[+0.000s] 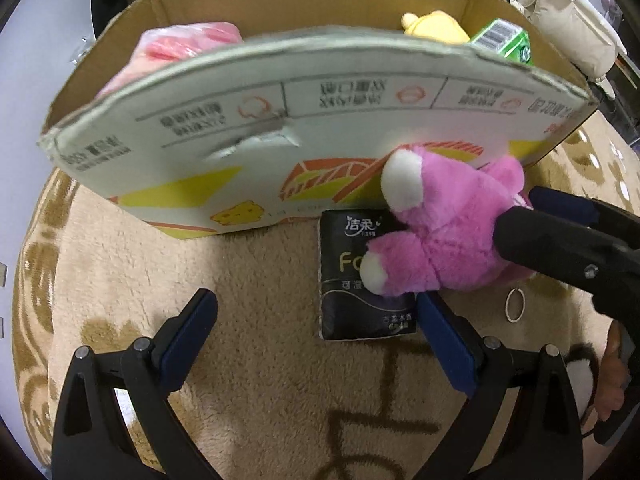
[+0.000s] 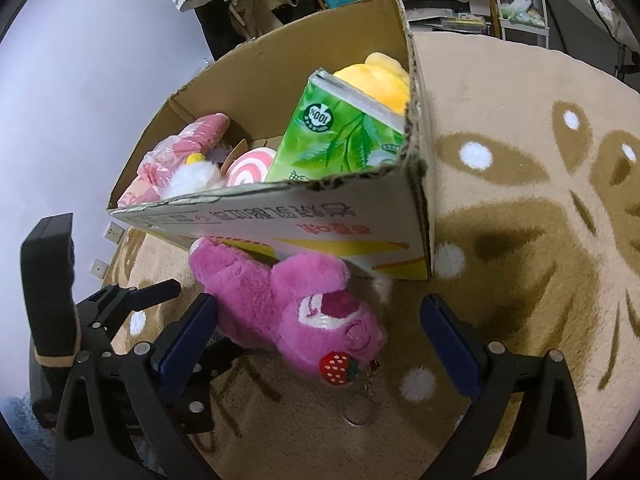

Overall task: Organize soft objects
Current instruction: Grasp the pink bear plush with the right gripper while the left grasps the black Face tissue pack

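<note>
A pink plush bear (image 2: 296,308) with a strawberry charm lies on the beige rug in front of a cardboard box (image 2: 280,216). My right gripper (image 2: 320,332) is open around the bear, its fingers wide apart, not touching it. In the left wrist view the bear (image 1: 440,236) lies partly over a black tissue pack (image 1: 356,276), with the right gripper's fingers (image 1: 560,240) on either side of it. My left gripper (image 1: 316,332) is open and empty, its right finger beside the tissue pack. The box (image 1: 240,120) holds a green tissue pack (image 2: 340,132), a yellow plush (image 2: 380,80), pink items and a white plush.
The round beige rug (image 2: 540,200) with brown patterns lies under everything. A metal key ring (image 1: 515,305) lies on the rug right of the bear. Shelves and clothes stand behind the box. A white wall is at the left.
</note>
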A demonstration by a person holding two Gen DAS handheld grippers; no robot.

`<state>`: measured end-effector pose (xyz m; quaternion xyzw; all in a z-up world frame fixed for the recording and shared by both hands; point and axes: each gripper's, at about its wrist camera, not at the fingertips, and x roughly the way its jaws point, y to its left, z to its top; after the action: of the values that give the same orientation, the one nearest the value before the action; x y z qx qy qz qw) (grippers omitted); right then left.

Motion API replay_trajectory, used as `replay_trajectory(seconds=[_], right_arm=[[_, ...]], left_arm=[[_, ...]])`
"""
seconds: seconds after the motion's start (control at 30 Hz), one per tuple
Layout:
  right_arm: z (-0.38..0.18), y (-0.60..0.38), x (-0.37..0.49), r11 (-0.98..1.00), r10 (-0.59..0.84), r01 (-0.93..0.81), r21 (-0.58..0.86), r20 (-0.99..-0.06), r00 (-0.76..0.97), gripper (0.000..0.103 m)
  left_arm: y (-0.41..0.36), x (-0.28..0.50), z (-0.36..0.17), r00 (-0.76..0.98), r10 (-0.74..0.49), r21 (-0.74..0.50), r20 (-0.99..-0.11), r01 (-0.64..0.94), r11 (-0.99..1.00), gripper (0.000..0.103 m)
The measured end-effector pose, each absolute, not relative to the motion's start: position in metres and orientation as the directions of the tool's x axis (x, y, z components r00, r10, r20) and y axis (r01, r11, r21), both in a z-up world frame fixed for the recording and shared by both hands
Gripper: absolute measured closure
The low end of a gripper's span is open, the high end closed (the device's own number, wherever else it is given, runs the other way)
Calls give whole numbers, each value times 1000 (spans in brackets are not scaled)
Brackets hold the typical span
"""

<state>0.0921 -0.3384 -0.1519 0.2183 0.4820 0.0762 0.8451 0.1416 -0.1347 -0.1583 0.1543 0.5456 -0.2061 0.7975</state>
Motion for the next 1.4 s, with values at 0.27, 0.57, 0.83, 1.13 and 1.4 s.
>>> replay_trajectory(seconds=[0.27, 0.57, 0.83, 1.13, 1.4], right_arm=[[-158, -334, 99, 883, 369, 63, 465, -771, 519, 0], [-174, -334, 109, 830, 441, 86, 551, -744, 502, 0], [-181, -334, 110, 810, 458, 95, 578, -726, 513, 0], [-176, -316, 95, 852, 386, 88, 517, -732, 561, 17], [-170, -308, 88, 862, 357, 102, 496, -739, 572, 19]], left_arm=[[-135, 151, -172, 294, -152, 5, -944, 472, 882, 6], [-136, 148, -179, 324, -167, 9, -931, 479, 878, 19], [-143, 126, -180, 339, -189, 1, -922, 489, 872, 43], [-132, 111, -171, 361, -146, 36, -921, 451, 892, 57], [-107, 109, -153, 407, -126, 48, -905, 392, 919, 58]])
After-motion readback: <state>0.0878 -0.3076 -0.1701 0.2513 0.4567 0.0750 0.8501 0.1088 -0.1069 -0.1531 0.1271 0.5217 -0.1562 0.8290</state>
